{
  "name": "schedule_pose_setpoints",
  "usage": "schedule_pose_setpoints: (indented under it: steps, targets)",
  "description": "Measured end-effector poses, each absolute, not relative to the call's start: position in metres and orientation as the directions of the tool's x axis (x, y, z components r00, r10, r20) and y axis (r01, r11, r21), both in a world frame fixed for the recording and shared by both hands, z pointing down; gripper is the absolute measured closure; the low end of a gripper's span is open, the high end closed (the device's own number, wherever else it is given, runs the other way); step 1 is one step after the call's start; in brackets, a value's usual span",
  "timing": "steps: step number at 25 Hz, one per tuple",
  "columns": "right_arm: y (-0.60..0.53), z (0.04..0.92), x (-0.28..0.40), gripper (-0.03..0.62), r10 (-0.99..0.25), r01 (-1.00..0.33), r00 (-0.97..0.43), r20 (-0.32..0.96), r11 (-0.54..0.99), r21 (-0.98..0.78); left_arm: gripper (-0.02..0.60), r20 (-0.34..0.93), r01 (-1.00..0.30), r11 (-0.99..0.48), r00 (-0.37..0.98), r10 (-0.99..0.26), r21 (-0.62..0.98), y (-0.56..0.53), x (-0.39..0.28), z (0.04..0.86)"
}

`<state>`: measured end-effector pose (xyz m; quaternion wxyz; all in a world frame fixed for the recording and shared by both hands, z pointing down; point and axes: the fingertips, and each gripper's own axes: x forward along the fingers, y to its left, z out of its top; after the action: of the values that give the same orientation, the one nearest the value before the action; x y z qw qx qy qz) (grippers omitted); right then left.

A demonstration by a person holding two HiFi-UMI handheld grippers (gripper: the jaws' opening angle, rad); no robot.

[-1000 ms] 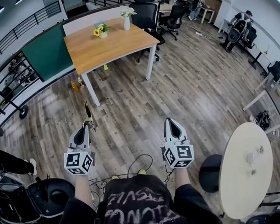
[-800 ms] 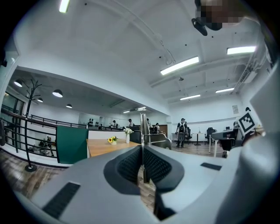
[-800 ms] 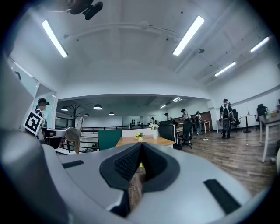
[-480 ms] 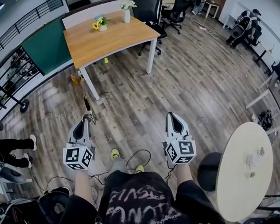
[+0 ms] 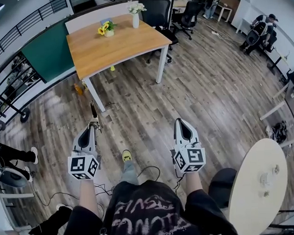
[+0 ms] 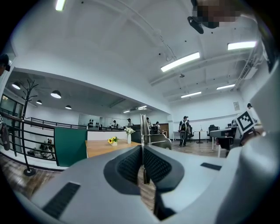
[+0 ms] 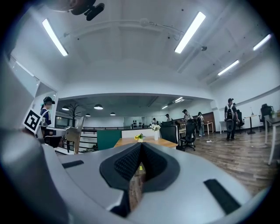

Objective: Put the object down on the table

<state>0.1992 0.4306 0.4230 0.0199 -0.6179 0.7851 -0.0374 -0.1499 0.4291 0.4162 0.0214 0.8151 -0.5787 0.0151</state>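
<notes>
My left gripper (image 5: 91,129) is shut on a slim metal tool (image 5: 94,115) that sticks forward past the jaw tips, over the wood floor. In the left gripper view the tool (image 6: 143,124) stands upright between the closed pads, and a curved metal part bends off to the right. My right gripper (image 5: 181,124) is shut with nothing in it; in the right gripper view its pads (image 7: 131,162) meet. The wooden table (image 5: 120,45) stands ahead and some way off, with yellow flowers (image 5: 105,28) and a white vase (image 5: 135,18) at its far edge.
A round pale table (image 5: 258,188) is close at the right, with a dark stool (image 5: 220,182) beside it. Black office chairs (image 5: 159,13) stand behind the wooden table. Cables lie on the floor by my feet. A railing (image 5: 11,90) and a person's legs (image 5: 13,154) are at the left.
I have stepped forward, so the wooden table is a little nearer and a yellow shoe shows between the grippers. Both grippers hold the same pose, the tool still gripped.
</notes>
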Motion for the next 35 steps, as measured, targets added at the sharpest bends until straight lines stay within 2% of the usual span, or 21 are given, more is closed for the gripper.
schedule_pose_setpoints:
  steps: [21, 35]
  targets:
    - [0.177, 0.418, 0.089, 0.589, -0.974, -0.974, -0.217, 0.07, 0.211, -0.08, 0.565, 0.102, -0.919, -0.389, 0.394, -0.913, 0.07, 0.169, -0.239, 0.433]
    - [0.1, 0.425, 0.08, 0.589, -0.981, -0.981, -0.177, 0.078, 0.169, -0.098, 0.565, 0.1, -0.901, -0.428, 0.433, -0.896, 0.072, 0.079, -0.254, 0.442]
